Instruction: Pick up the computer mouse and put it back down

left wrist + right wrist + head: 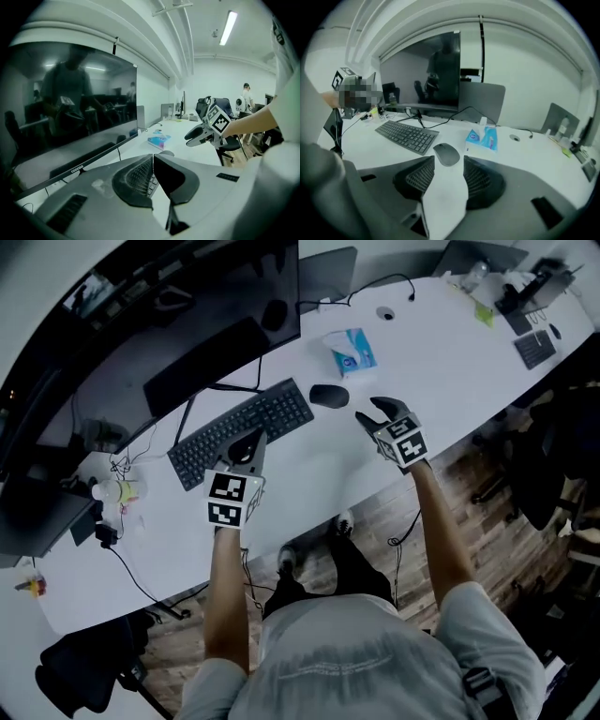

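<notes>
White desk [441, 362] w/ mouse [329, 396], keyboard [242, 431]; L tongs [250, 441] closed, R tongs [372, 412] apart, empty.

A long white desk [441, 371] curves across the room. Beside it the floor [487, 540] is made of wooden planks in a brown-grey tone. A dark office chair [553, 474] stands near the desk's front edge. The wall [525, 89] is plain white, and a long tube lamp [230, 26] shines on the white ceiling [201, 28].
</notes>
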### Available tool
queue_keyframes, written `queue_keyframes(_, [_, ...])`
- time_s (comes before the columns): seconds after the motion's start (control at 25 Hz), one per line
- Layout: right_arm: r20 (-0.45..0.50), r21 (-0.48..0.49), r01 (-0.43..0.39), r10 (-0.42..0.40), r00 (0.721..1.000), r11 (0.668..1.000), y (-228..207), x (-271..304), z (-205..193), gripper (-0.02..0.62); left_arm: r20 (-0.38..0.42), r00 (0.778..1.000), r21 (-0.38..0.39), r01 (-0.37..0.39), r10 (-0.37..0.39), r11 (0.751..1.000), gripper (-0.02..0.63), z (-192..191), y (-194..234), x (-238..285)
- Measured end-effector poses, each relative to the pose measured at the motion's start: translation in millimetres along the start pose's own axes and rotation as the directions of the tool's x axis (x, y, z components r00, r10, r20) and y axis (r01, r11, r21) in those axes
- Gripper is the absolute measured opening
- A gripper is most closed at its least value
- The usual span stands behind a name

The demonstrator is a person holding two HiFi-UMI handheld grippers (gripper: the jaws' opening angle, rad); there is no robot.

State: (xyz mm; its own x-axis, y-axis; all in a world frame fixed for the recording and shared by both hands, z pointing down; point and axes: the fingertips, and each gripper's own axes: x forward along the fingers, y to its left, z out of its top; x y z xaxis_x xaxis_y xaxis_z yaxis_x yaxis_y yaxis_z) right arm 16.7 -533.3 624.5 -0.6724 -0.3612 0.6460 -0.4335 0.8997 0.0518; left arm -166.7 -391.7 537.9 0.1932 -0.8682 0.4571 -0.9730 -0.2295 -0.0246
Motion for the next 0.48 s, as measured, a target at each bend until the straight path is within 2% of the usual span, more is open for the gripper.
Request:
queue_keyframes(0.24, [0.063,0.093,0.189,-0.196,0.979,0.977,9.6,-87.8,9.7,0.001,0.089,0.994,0.049,0.053,-0.057,0.997,0.014,25.9,-15.3,-30.7])
queue_keyframes(0.48, [0.105,0.105,0.328,-0.338,0.935,0.939,39.4,-163.7,18.3,0.002,0.135,0.983,0.112,0.110,-0.125,0.988,0.014,37.6,-32.9,-62.5])
